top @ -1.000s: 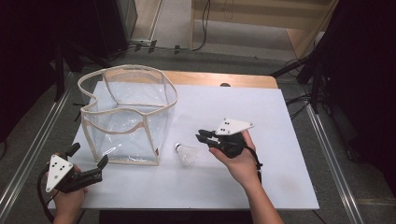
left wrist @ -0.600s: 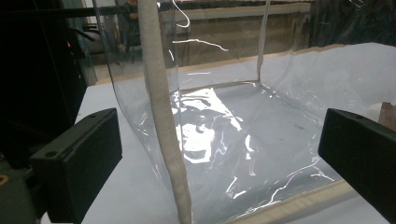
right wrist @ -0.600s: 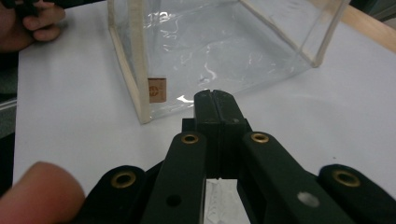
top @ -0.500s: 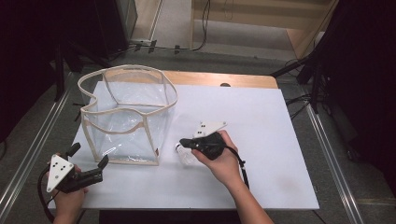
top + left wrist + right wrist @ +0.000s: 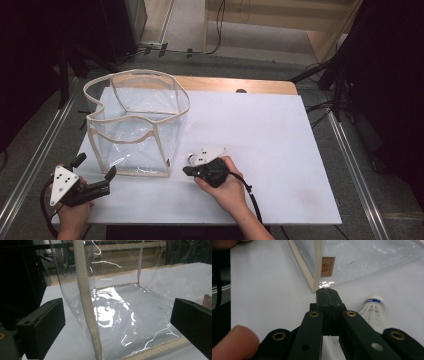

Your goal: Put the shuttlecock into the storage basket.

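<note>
high view: the right gripper (image 5: 186,170) has slid left and down since a sec ago, from the middle of the white sheet to just beside the lower right corner of the clear bag (image 5: 135,125). its jaws have just been closing and now sit pressed together, w/ nothing seen between them. the shuttlecock (image 5: 190,159), which lay in the open bit of sheet between bag and gripper earlier, is now mostly tucked behind the gripper's grey plate; only its white cork end peeks out, left of centre in the frame. the left gripper (image 5: 95,176) at lower left hasn't shifted, jaws spread, aimed at the bag's near corner. my read: the right hand came in to pick up the shuttlecock but shut beside it, not on it, so the grab isn't made yet and prob needs a reopen.

left gripper view: both black jaws wide apart at the frame's lower corners, the bag's beige-edged corner seam (image 5: 87,315) standing between them, untouched. bag is see-through plastic, glossy, crinkled, standing open.

right gripper view: jaws meet pad to pad at centre frame, empty. the shuttlecock lies on the sheet at right of them (image 5: 374,308), white skirt, white cork w/ a blue band, cork pointing to upper right, close alongside the right jaw but outside the pinch. bag corner w/ a small orange tag (image 5: 327,266) sits just above the tips.
</note>
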Tool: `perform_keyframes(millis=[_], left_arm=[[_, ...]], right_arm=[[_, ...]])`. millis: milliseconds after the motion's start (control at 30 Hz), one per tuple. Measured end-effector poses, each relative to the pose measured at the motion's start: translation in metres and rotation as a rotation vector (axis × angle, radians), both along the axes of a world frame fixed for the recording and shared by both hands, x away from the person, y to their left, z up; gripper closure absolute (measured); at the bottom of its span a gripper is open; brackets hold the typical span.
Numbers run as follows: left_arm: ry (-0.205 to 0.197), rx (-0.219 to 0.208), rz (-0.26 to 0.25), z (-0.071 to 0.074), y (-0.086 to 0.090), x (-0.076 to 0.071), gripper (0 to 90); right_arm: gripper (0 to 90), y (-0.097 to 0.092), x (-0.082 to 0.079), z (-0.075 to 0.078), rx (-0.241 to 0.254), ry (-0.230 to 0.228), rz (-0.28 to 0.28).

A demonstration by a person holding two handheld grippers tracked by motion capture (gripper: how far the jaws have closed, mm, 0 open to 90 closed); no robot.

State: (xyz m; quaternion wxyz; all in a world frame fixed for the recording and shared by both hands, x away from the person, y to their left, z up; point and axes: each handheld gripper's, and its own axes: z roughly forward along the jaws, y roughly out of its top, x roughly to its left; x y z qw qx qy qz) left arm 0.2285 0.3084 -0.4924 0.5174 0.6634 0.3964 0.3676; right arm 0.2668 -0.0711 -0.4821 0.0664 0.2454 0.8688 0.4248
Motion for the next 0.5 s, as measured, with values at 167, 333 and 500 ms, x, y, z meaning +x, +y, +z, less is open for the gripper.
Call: perform_keyframes(millis=[167,333,500], left_arm=[[0.000,0.001,0.001,0.000,0.000,0.000,0.3],[0.001,0.001,0.001,0.000,0.000,0.000,0.3],[0.000,0.001,0.001,0.000,0.000,0.000,0.3]], right_arm=[[87.9,0.001,-0.009,-0.015,0.007,0.026,-0.012],[87.9,0.003,-0.016,-0.026,-0.036,0.028,-0.028],[87.9,-0.001,-0.015,-0.031,-0.044,0.028,-0.057]])
